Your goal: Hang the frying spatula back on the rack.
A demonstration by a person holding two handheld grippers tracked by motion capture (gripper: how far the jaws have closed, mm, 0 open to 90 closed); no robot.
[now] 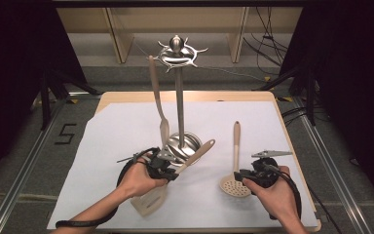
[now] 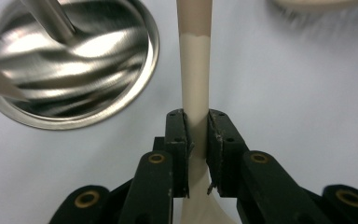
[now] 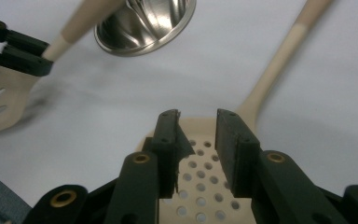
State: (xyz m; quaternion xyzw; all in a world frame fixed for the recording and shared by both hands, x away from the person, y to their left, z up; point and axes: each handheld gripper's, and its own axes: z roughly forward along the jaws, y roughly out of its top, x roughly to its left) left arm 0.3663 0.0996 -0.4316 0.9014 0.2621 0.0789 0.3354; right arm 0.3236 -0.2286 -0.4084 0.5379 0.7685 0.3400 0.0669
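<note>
High view: one spatula (image 1: 158, 100) hangs on rack (image 1: 177, 97); left hand-held gripper (image 1: 168, 170) clamps slotted turner (image 1: 148, 200), unhung; right hand-held gripper (image 1: 243, 174) spread over skimmer (image 1: 234, 184), ungrasped.

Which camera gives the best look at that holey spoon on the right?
The high view: it shows the whole skimmer, handle to perforated bowl, lying on the paper beside the right gripper. The right gripper view shows the bowl up close between its open jaws. The left gripper view catches just a blurred edge at the top.
</note>
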